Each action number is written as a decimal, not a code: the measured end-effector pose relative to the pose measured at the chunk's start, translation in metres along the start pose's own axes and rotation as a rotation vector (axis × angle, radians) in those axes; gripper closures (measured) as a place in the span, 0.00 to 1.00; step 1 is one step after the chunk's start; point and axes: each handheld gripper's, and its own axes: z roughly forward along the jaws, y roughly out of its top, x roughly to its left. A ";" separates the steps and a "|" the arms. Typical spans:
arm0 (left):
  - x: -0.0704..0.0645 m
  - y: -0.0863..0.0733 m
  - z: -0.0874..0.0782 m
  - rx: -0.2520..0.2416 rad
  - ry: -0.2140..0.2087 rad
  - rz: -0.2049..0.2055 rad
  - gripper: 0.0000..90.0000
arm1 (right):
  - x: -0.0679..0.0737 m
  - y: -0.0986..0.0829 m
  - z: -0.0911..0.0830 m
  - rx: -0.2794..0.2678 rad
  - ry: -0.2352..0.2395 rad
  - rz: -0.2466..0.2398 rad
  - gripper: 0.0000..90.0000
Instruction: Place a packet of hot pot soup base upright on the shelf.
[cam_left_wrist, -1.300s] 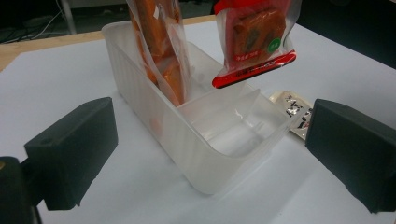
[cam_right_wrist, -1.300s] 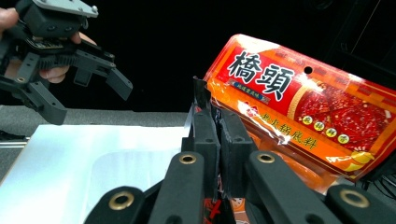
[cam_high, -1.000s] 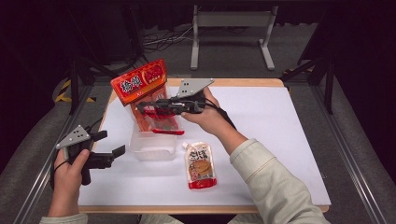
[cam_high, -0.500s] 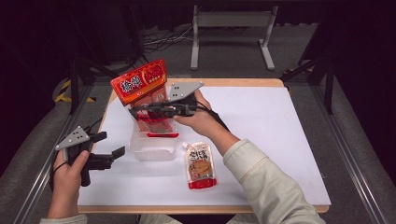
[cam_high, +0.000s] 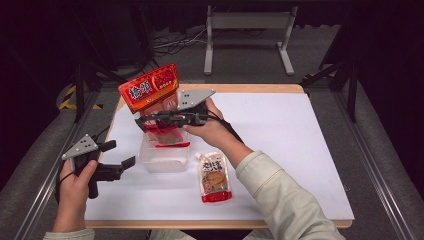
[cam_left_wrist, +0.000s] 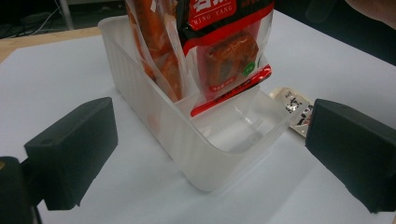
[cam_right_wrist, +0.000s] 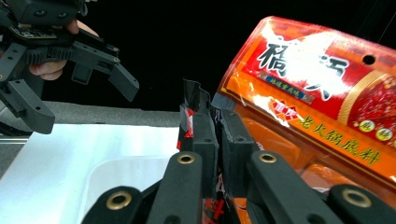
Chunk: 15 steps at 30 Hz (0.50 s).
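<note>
Right gripper (cam_right_wrist: 214, 116) clamped on black-red pouch (cam_left_wrist: 229, 51) top, left gripper (cam_left_wrist: 210, 154) wide open, empty, facing clear bin (cam_left_wrist: 187, 140)

Looks like a lab or recording studio, not a home — dark room with black backdrop, grey carpeted floor (cam_high: 240, 65), cables (cam_high: 172, 42) trailing across it. A white-topped table (cam_high: 280, 130) with wood edging stands in a metal frame rail (cam_high: 372, 150); a grey metal stand (cam_high: 247, 30) and black tripod legs (cam_high: 82, 95) sit behind — yellow-black hazard tape (cam_high: 67, 100) on the floor.
</note>
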 end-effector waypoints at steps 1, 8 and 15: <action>0.000 0.000 0.000 0.000 0.000 0.000 0.03 | 0.000 -0.001 0.001 0.003 0.001 0.002 0.96; 0.001 -0.001 0.000 0.001 0.001 -0.007 0.03 | 0.002 -0.012 0.004 0.004 0.009 0.029 0.95; 0.000 0.000 0.003 0.007 -0.004 -0.001 0.03 | 0.001 -0.021 -0.001 -0.004 0.006 0.061 0.94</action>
